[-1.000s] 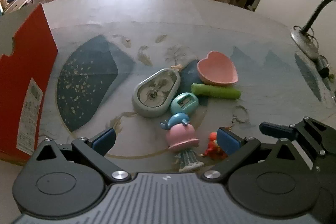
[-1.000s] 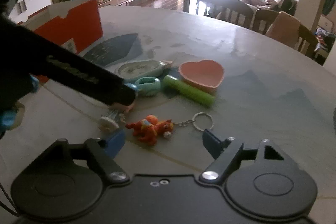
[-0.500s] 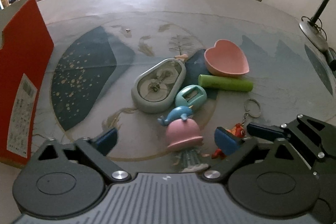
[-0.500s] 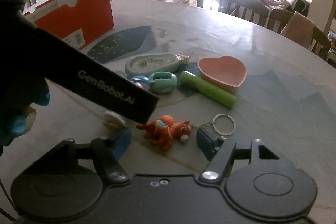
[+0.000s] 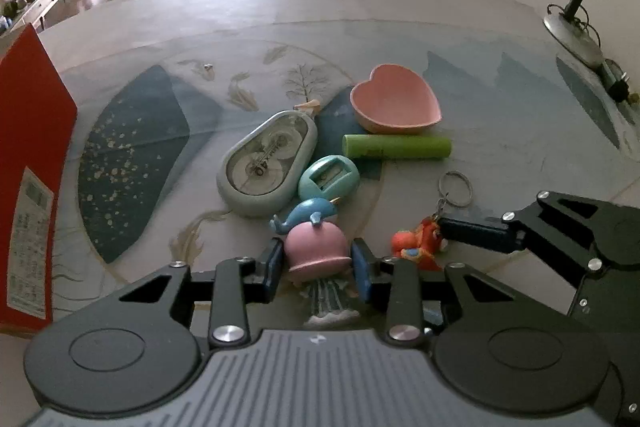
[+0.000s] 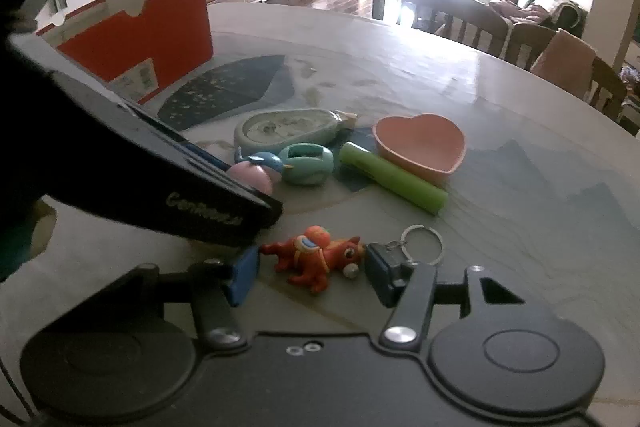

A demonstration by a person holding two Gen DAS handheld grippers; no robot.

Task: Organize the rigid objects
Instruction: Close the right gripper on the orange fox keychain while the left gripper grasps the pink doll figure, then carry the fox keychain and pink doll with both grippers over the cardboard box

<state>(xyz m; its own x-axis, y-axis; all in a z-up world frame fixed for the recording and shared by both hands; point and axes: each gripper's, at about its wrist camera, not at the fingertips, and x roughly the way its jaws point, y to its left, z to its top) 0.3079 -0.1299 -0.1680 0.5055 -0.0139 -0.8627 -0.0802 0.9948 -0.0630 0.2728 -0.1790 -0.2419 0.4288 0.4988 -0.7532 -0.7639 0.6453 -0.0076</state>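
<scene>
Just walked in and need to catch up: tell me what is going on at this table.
A person is tidying small items with two handheld grippers. The left gripper has just closed its jaws on the pink jellyfish figurine with a blue whale on top. The right gripper has been closing around the orange toy horse keychain, but its pads do not yet press it. The pink heart-shaped dish, green cylinder, teal sharpener and correction tape dispenser lie untouched beside a red cardboard box.
</scene>
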